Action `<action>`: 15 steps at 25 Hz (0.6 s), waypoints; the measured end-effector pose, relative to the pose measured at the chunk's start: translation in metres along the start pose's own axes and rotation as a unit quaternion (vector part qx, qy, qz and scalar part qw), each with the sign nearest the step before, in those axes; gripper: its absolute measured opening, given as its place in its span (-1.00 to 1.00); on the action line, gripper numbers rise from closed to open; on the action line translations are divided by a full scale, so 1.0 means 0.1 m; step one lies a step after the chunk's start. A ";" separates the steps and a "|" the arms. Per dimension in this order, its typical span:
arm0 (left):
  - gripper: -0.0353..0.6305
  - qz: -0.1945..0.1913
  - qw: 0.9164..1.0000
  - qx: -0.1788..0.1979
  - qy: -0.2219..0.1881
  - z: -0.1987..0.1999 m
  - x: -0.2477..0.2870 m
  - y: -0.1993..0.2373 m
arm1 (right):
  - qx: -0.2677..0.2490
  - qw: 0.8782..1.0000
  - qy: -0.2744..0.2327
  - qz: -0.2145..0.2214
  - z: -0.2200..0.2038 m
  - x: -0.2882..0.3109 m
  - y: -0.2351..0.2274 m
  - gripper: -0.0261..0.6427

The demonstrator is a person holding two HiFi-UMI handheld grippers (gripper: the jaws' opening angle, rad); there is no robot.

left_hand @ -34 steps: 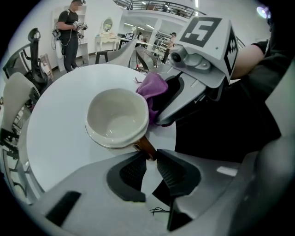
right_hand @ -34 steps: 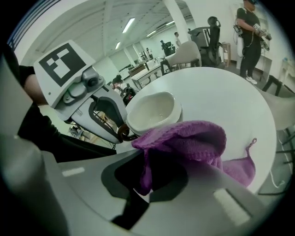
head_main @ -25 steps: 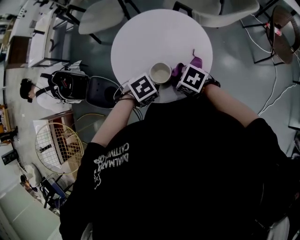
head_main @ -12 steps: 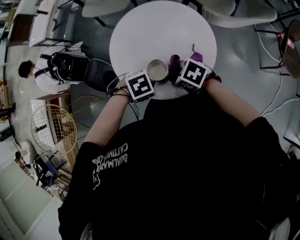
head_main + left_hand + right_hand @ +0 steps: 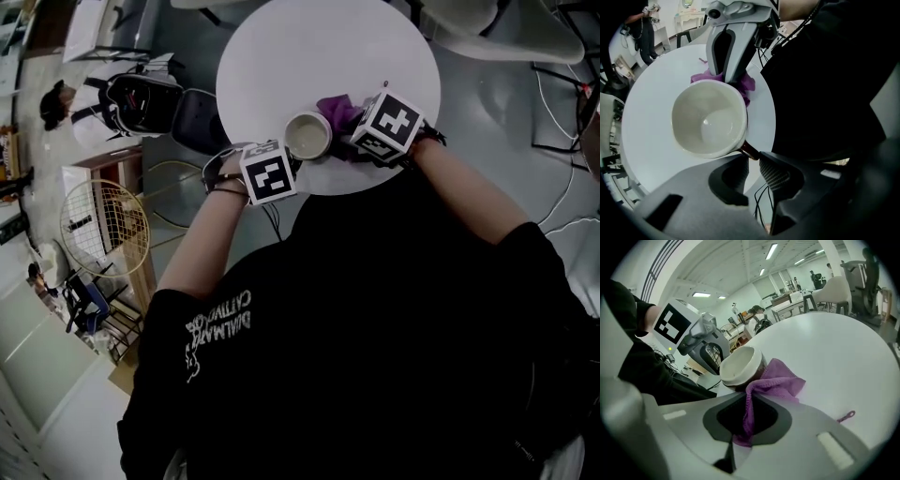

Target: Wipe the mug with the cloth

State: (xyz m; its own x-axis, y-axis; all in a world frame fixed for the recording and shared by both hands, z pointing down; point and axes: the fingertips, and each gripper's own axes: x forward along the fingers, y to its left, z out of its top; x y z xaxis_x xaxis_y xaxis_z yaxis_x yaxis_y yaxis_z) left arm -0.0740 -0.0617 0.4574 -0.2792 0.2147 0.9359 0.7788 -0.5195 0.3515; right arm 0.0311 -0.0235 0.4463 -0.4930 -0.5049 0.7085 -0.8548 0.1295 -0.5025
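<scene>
A cream mug with a brown outside stands upright near the front edge of the round white table. My left gripper is shut on the mug's brown handle; the head view shows its marker cube. A purple cloth is draped against the mug's right side, and one end runs down into my right gripper, which is shut on it. In the left gripper view the cloth shows behind the mug.
A small purple loop of the cloth lies on the table. White chairs stand beyond the table. A wire basket and a seated person are on the floor side at the left.
My right gripper has slid with the cloth along the mug's right side toward the far side of the table. The left gripper has tilted a little and still holds the handle.
</scene>
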 end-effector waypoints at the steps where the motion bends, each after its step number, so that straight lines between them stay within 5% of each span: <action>1: -0.66 0.000 1.000 -0.003 0.003 -0.01 0.00 0.00 | -0.001 1.000 0.000 0.008 0.02 0.00 -0.01 -0.84; 15: -0.66 0.001 0.998 -0.042 0.046 0.00 -0.03 0.07 | 0.054 0.992 -0.069 0.096 0.45 -0.12 -0.40 -0.84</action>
State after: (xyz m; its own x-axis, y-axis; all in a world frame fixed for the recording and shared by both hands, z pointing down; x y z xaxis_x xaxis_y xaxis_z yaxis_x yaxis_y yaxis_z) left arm -0.0680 -0.0659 0.4567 -0.3315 0.1394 0.9331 0.7301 -0.5884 0.3473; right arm 0.0784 -0.0607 0.4352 -0.6122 -0.5920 0.5241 -0.7214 0.1469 -0.6768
